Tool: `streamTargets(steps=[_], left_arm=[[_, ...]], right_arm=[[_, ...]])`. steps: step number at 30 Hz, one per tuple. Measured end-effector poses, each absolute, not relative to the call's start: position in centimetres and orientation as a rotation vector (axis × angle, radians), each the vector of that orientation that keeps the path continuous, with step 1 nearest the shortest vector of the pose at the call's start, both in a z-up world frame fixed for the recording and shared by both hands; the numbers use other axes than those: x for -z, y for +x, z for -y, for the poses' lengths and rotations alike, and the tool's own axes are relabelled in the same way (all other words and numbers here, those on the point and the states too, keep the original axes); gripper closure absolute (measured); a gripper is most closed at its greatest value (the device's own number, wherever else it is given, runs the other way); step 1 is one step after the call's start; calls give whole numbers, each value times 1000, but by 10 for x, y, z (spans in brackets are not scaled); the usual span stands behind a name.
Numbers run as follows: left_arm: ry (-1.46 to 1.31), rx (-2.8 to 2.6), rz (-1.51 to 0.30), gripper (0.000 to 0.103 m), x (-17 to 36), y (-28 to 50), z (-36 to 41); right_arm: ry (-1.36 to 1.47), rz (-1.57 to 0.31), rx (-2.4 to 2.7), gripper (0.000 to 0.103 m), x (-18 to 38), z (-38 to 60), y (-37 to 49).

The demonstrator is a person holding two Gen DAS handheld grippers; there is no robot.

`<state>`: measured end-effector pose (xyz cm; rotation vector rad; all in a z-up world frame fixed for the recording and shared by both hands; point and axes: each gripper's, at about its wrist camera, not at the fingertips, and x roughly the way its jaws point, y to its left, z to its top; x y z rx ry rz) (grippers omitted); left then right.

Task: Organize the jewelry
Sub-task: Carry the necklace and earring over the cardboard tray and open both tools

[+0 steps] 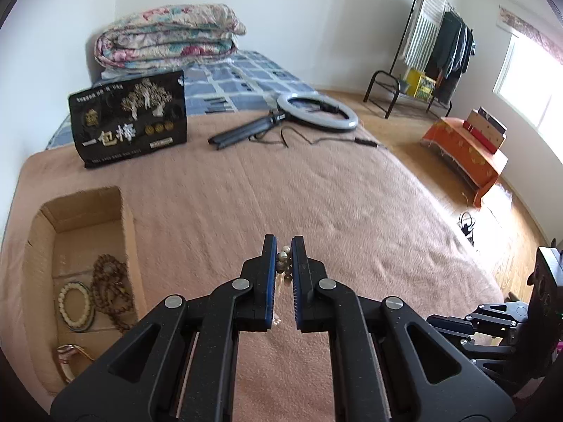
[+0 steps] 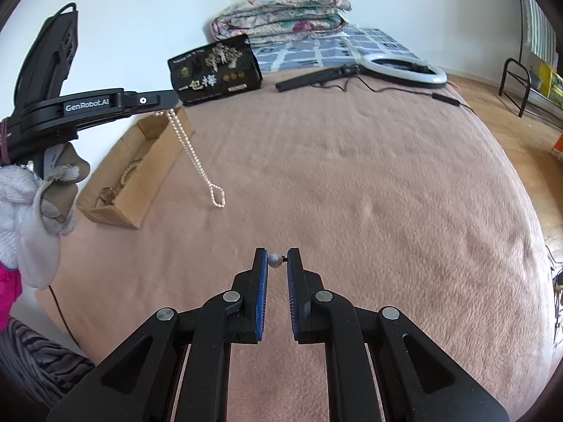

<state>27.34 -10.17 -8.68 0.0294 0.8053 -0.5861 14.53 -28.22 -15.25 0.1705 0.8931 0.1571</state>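
Observation:
My left gripper (image 1: 283, 246) is shut on a pearl necklace (image 1: 284, 262). In the right wrist view the left gripper (image 2: 165, 100) is held above the bed and the pearl necklace (image 2: 191, 151) hangs from it in a long loop beside the cardboard box (image 2: 155, 161). My right gripper (image 2: 276, 255) is shut on a pearl earring (image 2: 274, 259) above the brown blanket (image 2: 352, 193). The cardboard box (image 1: 42, 246) holds a brown bead string (image 1: 111, 288), a cream bead bracelet (image 1: 75, 304) and another piece near its front (image 1: 70, 351).
A black printed bag (image 1: 130, 117) stands behind the box. A ring light on a folded tripod (image 1: 316, 109) lies with its cable at the far side. A folded quilt (image 1: 169, 38) lies at the head. An orange bench (image 1: 464, 151) and a clothes rack (image 1: 436, 45) stand on the floor right.

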Motion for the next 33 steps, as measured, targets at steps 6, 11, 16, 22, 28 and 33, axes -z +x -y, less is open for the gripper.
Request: streamTargets(steps=[6,11,16,22,28,33], left_arm=[[-9,574,-742,97,56,272,80],[-30,545,-693,97,34,278,57],[-45,502,-661,97,18,284,28],[-58,433,-635,97,10,291,-13],[-67,371,-626,97,9,299,-50],[-62,330,-627,97,14,308,-73]], right_arm=[[144,-857,-189,94,128,274,158],[118,-820,-222,94,106,264,173],[86,-795,-257,94,89,250,191],[72,-774,-302,94,77,230,214],[46,-758,-357,94,69,201,241],[21,-752,-409,94,65,169,266]])
